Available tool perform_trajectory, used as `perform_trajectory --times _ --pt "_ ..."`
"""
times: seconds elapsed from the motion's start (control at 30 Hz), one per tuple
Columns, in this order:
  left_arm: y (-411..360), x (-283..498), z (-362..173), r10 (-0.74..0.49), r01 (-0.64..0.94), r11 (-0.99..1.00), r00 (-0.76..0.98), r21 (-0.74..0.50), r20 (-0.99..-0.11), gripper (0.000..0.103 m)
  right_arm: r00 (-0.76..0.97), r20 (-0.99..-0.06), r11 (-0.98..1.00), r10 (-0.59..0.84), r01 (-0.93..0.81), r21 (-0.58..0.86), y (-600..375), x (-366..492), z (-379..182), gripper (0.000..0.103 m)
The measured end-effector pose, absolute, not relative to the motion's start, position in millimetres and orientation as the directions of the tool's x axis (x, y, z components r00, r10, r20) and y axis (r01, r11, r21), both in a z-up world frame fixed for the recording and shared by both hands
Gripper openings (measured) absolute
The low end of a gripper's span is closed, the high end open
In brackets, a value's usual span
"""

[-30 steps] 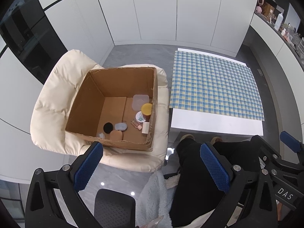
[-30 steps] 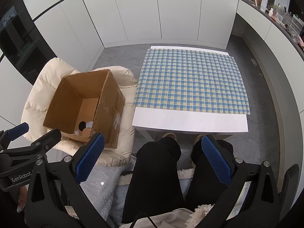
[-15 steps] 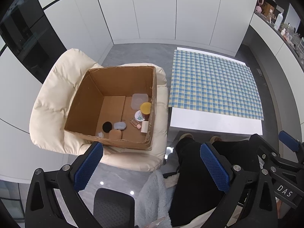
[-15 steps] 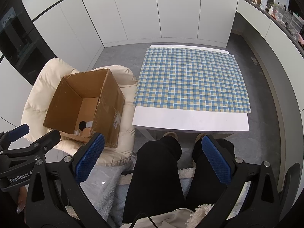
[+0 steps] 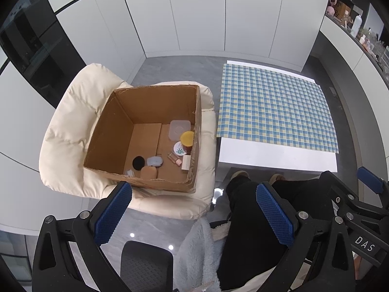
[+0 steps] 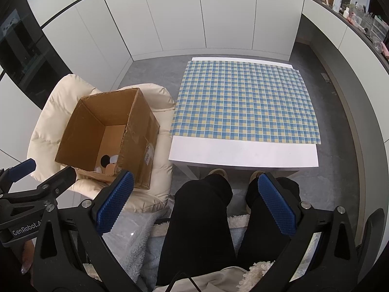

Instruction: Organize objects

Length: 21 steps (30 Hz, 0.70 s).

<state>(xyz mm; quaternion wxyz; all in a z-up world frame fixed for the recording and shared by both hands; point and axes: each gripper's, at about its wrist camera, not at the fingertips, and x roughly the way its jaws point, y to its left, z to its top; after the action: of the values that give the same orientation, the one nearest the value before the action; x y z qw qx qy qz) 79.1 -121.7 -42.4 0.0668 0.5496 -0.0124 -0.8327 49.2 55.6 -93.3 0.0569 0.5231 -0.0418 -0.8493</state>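
Observation:
An open cardboard box [image 5: 114, 131] [image 6: 138, 136] stands on a cream padded chair [image 5: 70, 131] [image 6: 46, 121]. Inside it lie several small items: a clear square lidded container [image 5: 180, 129], a yellow-lidded jar [image 5: 187, 139], a round white tin with a green leaf [image 5: 179, 149], a black round pad [image 5: 138, 163], a tan sponge [image 5: 148, 172] and a small white box [image 5: 186, 162]. My left gripper [image 5: 194, 216] is open and empty, high above the box's near edge. My right gripper [image 6: 195, 203] is open and empty, over the person's knees.
A low white table [image 5: 277, 155] [image 6: 243, 152] with a blue and yellow checked cloth [image 5: 274, 107] [image 6: 243, 102] stands right of the chair. The seated person's black-trousered legs [image 6: 201, 219] are in front. White cabinets line the back; a cluttered counter [image 6: 352, 12] runs right.
Both views have shifted very slightly; the box sits a touch higher and further left in the left wrist view. Both grippers stay open and empty.

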Motion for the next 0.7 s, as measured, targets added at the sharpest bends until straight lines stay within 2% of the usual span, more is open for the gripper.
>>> perform_trajectory --times 0.7 --pt "-120.8 78.8 -45.0 -0.123 0.094 -0.991 -0.384 0.094 -0.915 0.102 -0.432 -0.891 -0.990 -0.137 0.049 0.129 55.3 46.3 -96.4 0.103"
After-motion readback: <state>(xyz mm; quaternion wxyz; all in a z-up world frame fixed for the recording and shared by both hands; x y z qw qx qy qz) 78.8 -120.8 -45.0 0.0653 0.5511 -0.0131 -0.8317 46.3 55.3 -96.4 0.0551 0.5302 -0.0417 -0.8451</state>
